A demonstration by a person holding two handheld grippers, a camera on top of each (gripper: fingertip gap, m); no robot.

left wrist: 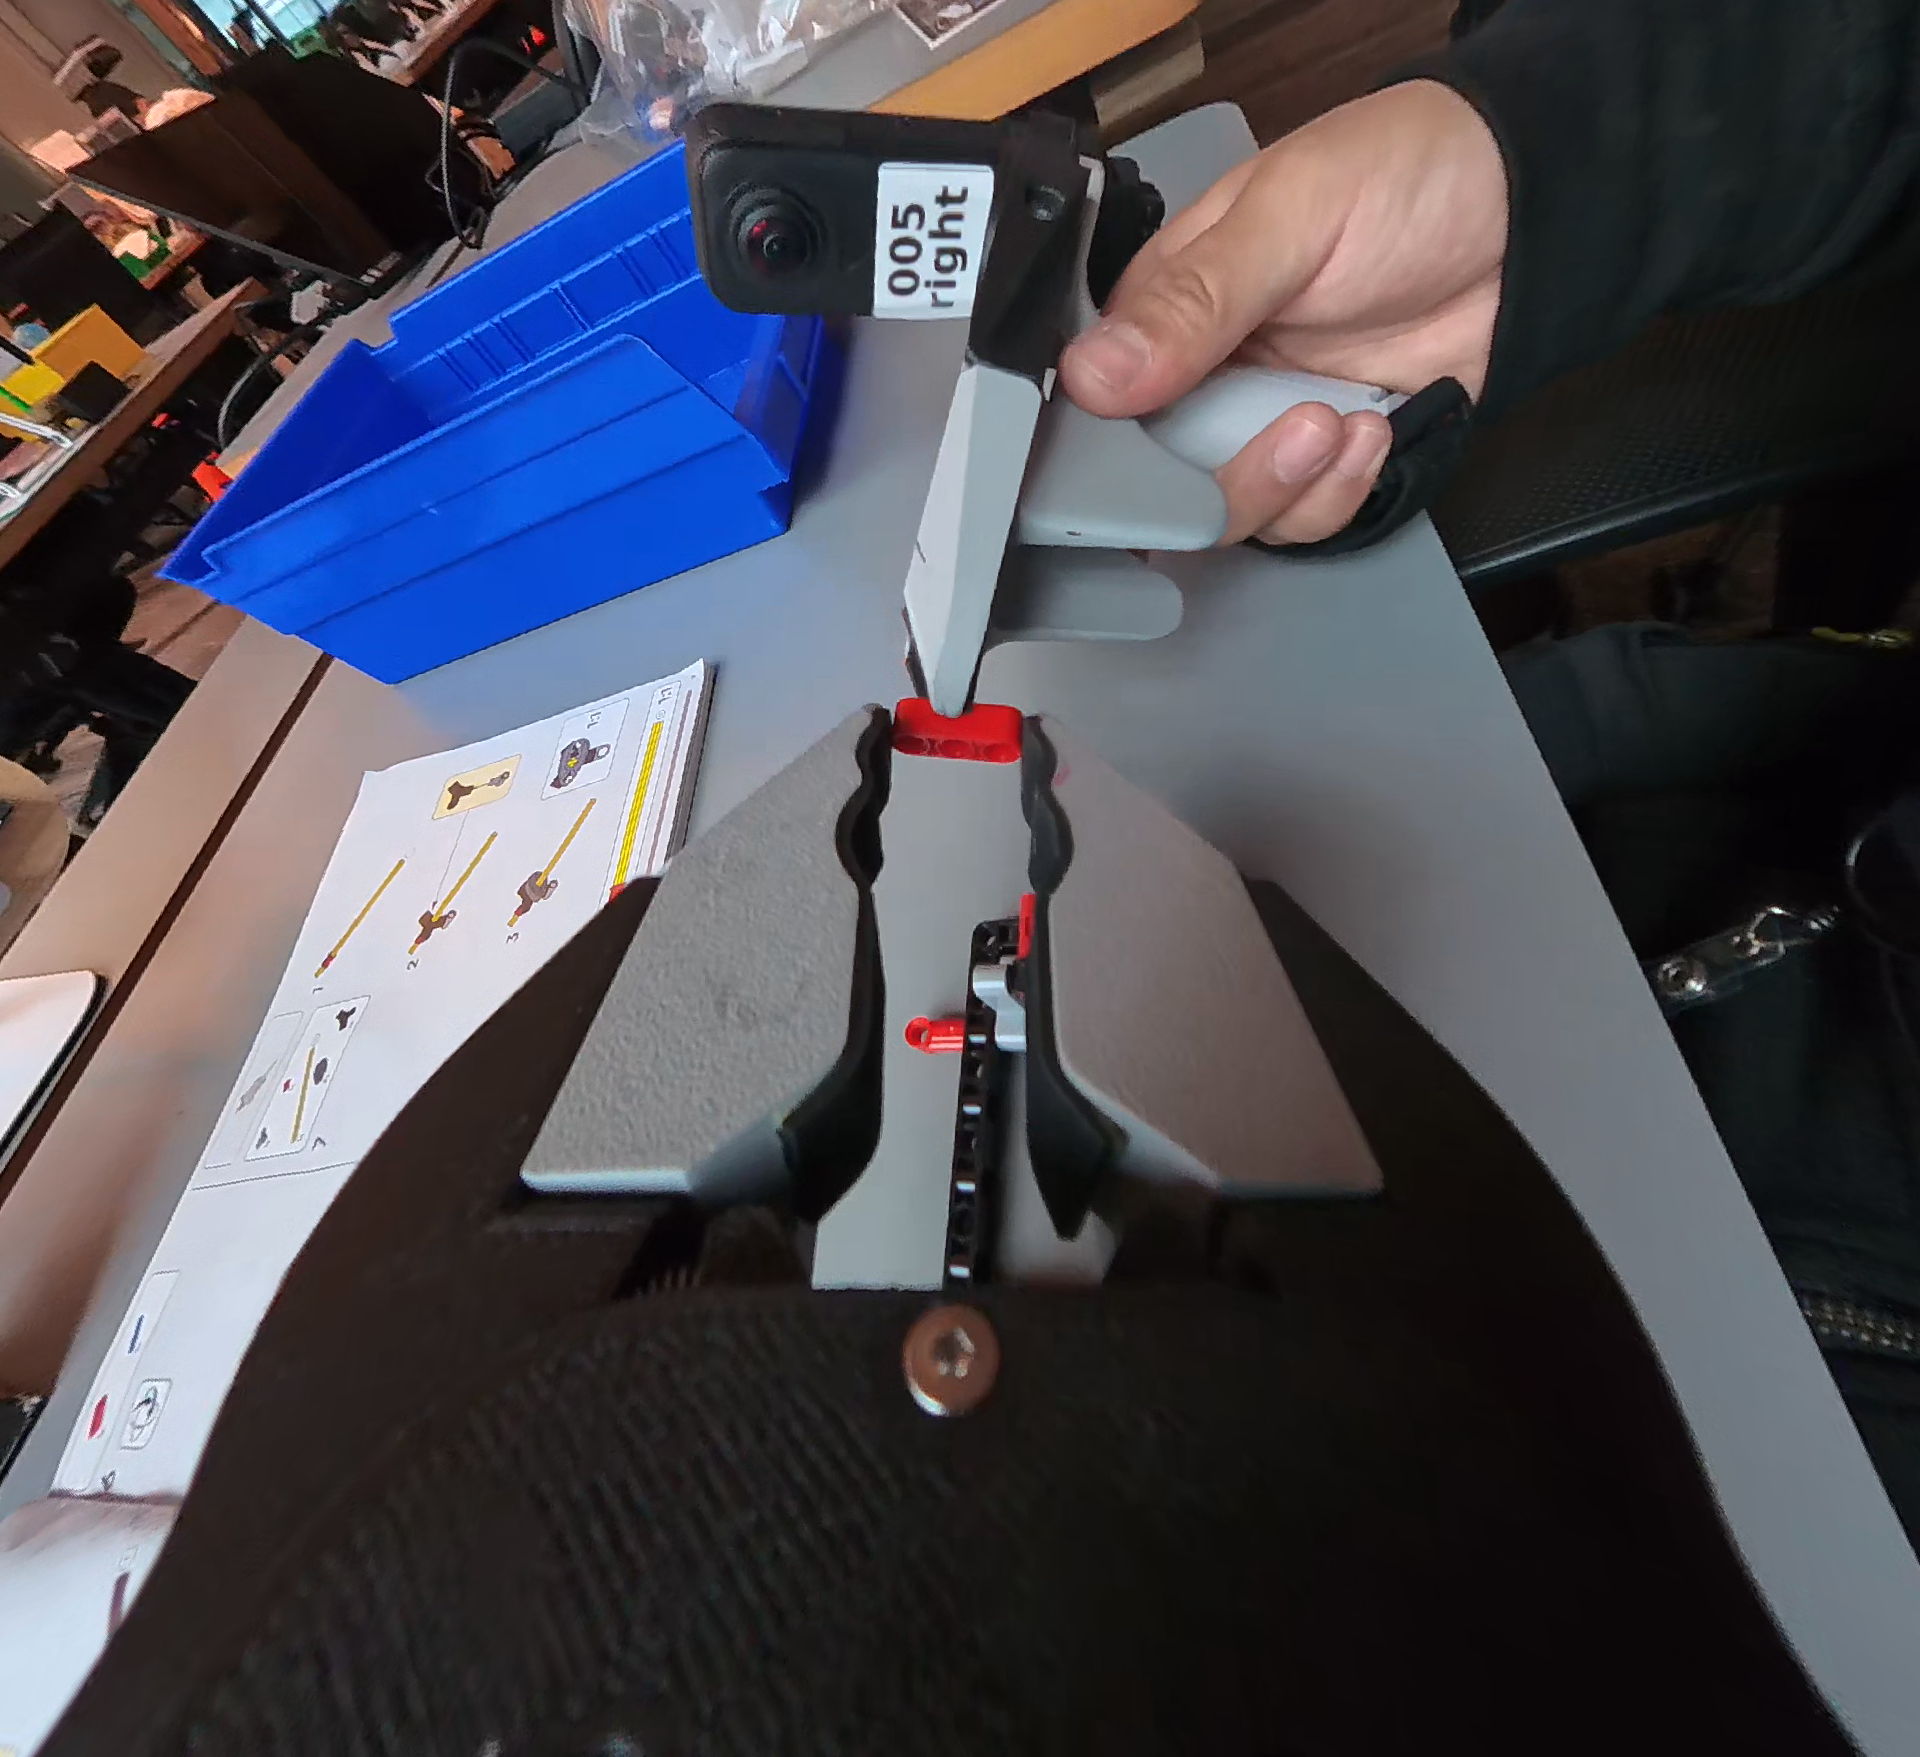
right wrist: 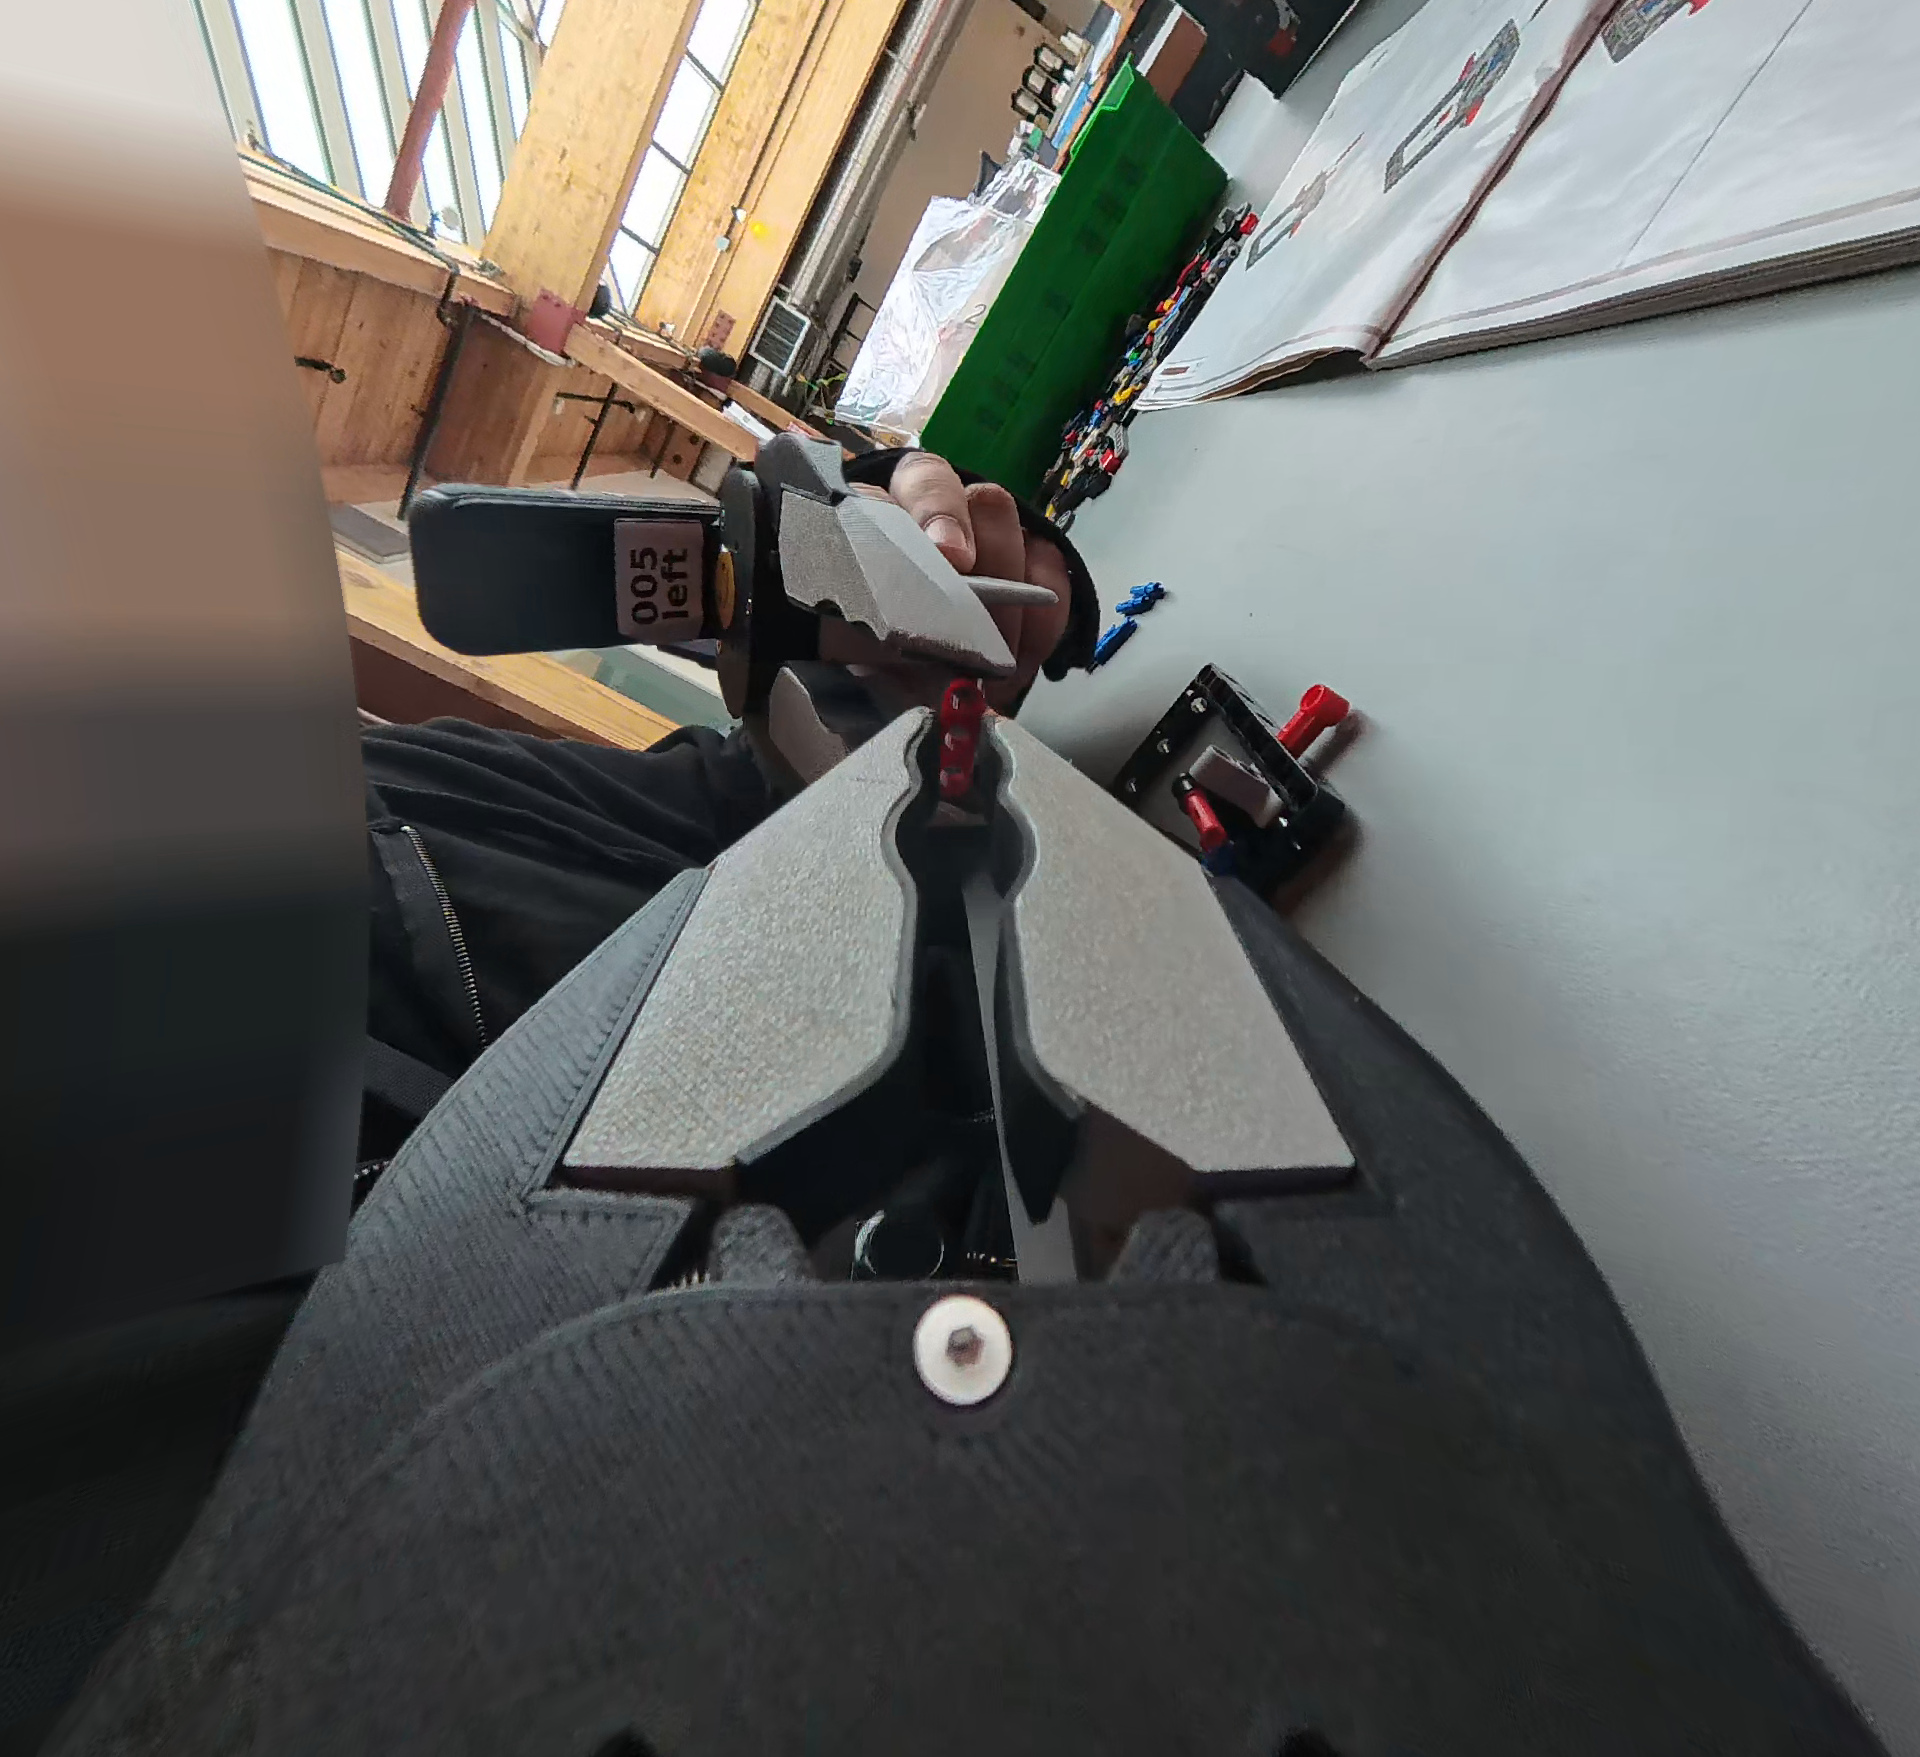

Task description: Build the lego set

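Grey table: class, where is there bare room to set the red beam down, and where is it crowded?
Bare grey table lies between the black frame and the instruction booklet. Crowded: loose pieces beside the green bin.

blue bin (left wrist: 499,460), green bin (right wrist: 1081,284), grey table (left wrist: 1299,772)

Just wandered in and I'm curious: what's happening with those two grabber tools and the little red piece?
A person is building a Lego set with a handheld gripper in each hand. Both the left gripper and the right gripper are pinching the same small red beam, held above the grey table. A partly built black frame lies on the table just beneath, with an open instruction booklet and a blue bin nearby.
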